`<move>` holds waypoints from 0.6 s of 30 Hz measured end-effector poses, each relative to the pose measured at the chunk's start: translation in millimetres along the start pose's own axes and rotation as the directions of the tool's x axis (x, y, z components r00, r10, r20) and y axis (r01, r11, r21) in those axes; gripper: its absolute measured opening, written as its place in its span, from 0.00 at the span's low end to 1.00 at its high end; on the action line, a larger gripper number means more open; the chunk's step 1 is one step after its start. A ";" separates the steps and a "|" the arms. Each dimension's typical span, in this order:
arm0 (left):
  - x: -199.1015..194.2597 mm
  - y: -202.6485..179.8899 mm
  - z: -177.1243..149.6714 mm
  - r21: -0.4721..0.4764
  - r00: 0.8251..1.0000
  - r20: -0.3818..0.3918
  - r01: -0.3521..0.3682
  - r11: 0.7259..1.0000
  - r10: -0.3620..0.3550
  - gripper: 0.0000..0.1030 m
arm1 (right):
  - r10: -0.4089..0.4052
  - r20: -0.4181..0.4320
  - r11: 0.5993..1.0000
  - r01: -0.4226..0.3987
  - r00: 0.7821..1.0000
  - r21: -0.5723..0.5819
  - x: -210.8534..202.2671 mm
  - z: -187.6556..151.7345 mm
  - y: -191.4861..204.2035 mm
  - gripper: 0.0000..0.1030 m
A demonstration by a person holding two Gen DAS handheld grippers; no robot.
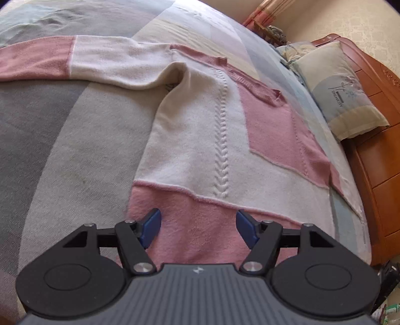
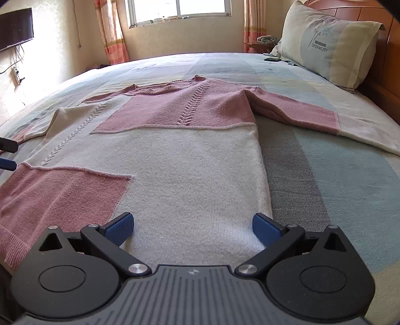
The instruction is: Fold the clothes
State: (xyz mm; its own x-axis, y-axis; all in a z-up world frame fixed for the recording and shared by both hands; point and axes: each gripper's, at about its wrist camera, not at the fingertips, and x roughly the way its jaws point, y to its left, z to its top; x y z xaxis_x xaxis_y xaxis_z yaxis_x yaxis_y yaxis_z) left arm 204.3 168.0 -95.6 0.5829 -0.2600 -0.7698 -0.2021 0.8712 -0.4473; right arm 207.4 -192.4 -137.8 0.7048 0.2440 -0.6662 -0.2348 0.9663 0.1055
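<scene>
Left wrist view: left tool (image 1: pixel 198 228) spread wide, gripping nothing, over the pink hem of the sweater (image 1: pixel 225 140) lying flat on the bed (image 1: pixel 62 140). Right wrist view: right tool (image 2: pixel 192 228) likewise wide apart and empty, over the sweater's (image 2: pixel 175 162) white lower edge; pillow (image 2: pixel 327 47) at the headboard.

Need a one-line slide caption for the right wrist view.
Open right gripper poised over the hem of a pink-and-cream sweater spread flat on the bed.

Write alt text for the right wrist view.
An open right gripper hovers over the hem of a pink and cream sweater spread flat on a bed, sleeves out to both sides. A pillow leans on the headboard at upper right, below a bright window.
</scene>
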 end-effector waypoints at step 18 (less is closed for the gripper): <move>-52.5 12.2 -53.7 -0.074 0.999 -0.044 0.012 0.997 -0.015 0.65 | 0.005 0.014 1.000 -0.005 1.000 0.023 -3.9 -4.0 -2.5 1.00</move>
State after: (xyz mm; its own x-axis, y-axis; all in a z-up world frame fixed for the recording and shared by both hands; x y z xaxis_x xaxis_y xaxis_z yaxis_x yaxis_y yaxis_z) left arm 129.0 169.9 -85.0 0.5504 -0.2914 -0.7824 -0.2528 0.8349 -0.4888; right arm 202.6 -196.1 -138.4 0.7128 0.2494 -0.6555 -0.2229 0.9667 0.1255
